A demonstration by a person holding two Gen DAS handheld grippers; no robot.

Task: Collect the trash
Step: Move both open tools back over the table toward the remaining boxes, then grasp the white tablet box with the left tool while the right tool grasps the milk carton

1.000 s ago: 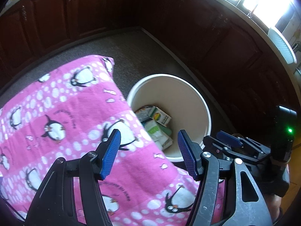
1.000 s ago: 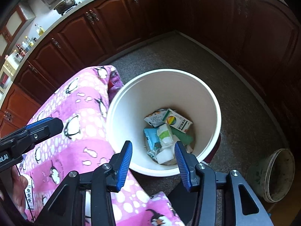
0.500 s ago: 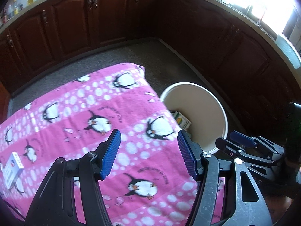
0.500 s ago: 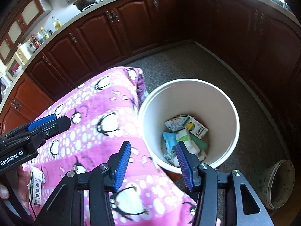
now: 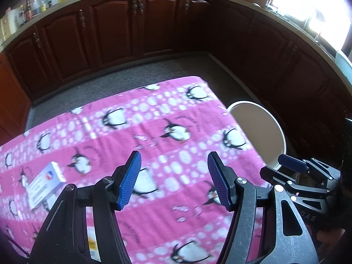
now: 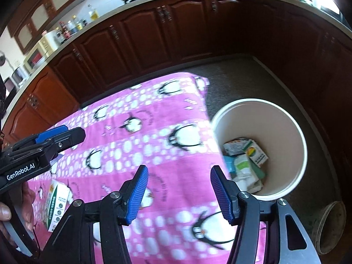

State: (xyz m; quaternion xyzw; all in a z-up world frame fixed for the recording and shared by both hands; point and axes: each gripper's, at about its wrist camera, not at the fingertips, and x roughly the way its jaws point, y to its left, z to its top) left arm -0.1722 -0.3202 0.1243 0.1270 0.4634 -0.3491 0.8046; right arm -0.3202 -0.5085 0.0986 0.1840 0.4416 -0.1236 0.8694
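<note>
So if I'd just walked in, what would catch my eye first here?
Probably the bright pink penguin cloth spread over the table, filling the middle of both views. Just off its right edge, a cream bucket stands on the floor with discarded boxes and packets in its bottom. Two boxes still lie on the cloth: a white box at the left and a green-and-white box near the person's hand.

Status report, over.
Left gripper open, empty. Right gripper empty, jaws just opening. Boxes remain on table; bin beside it.
</note>
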